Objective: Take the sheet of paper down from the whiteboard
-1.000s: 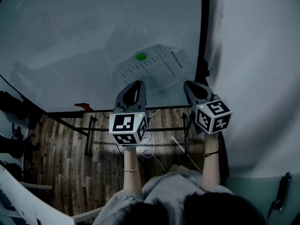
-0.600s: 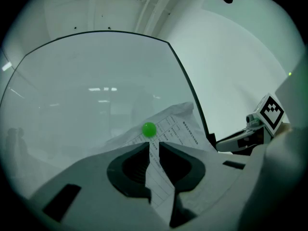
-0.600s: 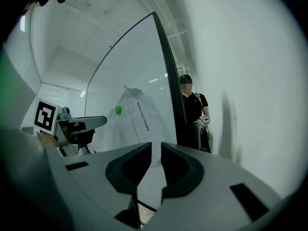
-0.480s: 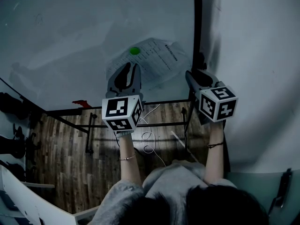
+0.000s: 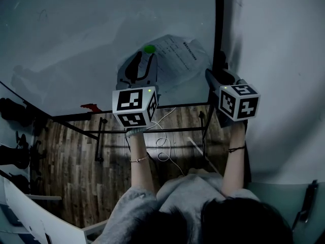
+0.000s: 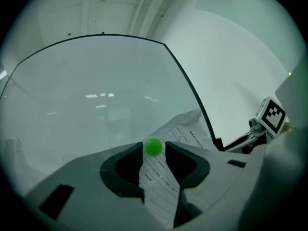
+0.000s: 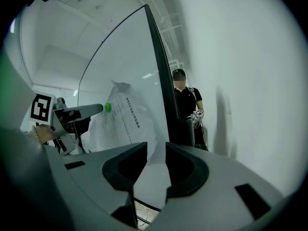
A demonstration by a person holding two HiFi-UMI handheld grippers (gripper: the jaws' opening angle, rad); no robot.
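Note:
A printed sheet of paper (image 5: 177, 60) hangs crumpled on the whiteboard (image 5: 76, 39), pinned by a round green magnet (image 5: 149, 49). My left gripper (image 5: 143, 61) points at the board just under the magnet. In the left gripper view its jaws are opening, and the magnet (image 6: 153, 147) sits at the tips of the left gripper (image 6: 154, 150) without being pressed, the paper (image 6: 161, 189) showing in the gap. My right gripper (image 5: 215, 74) is at the sheet's right edge. The right gripper (image 7: 156, 150) is opening too, with the paper's edge (image 7: 155, 153) loose between its jaws.
The whiteboard's dark frame (image 5: 219, 29) runs down beside a white wall (image 5: 279, 44) on the right. Below are the stand's legs and a white cable (image 5: 163, 146) on a wooden floor. A red item (image 5: 90, 107) lies on the board's ledge. A person (image 7: 185, 105) stands beyond the board's edge.
My left gripper rose up the board until its tips reached the green magnet. Both grippers' jaws went from shut to open. The right gripper shifted slightly toward the sheet's right edge.

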